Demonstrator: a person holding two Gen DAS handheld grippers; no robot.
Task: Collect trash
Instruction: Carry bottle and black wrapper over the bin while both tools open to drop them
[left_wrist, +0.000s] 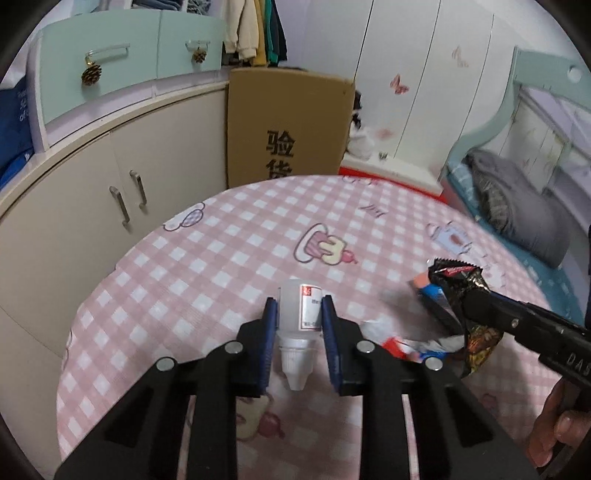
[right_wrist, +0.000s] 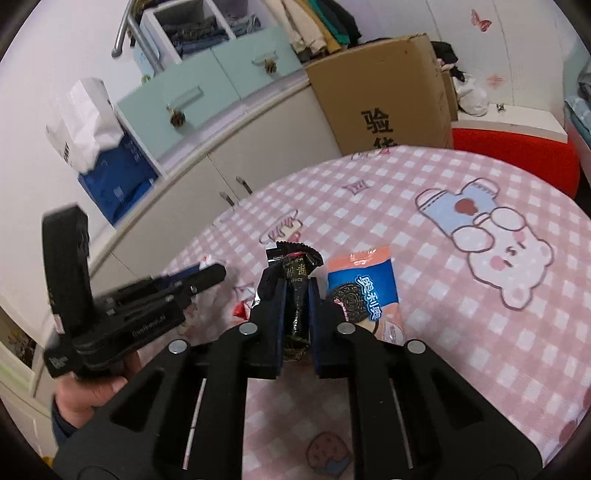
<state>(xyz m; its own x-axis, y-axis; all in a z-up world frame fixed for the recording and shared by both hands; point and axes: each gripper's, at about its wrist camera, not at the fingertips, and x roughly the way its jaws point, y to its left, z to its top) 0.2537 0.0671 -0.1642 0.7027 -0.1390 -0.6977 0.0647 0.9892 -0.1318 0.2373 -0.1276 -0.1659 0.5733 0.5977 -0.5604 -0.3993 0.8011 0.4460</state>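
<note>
My left gripper (left_wrist: 298, 308) is shut on a small white plastic bottle (left_wrist: 297, 314) with a red and white label, its nozzle pointing back at the camera, above the pink checked tablecloth (left_wrist: 221, 258). My right gripper (right_wrist: 297, 291) is shut on a crumpled black sauce packet (right_wrist: 295, 280); the packet also shows in the left wrist view (left_wrist: 461, 291), held at the right. A pink and blue Oreo packet (right_wrist: 365, 284) lies on the cloth just right of the right gripper. A crumpled red and white wrapper (left_wrist: 402, 341) lies between the two grippers.
A tall cardboard box (left_wrist: 288, 125) stands behind the table. Beige cabinets (left_wrist: 92, 206) with mint drawers run along the left. A red stool (right_wrist: 517, 155) and a bed (left_wrist: 517, 192) are at the right. The table edge curves close at the left.
</note>
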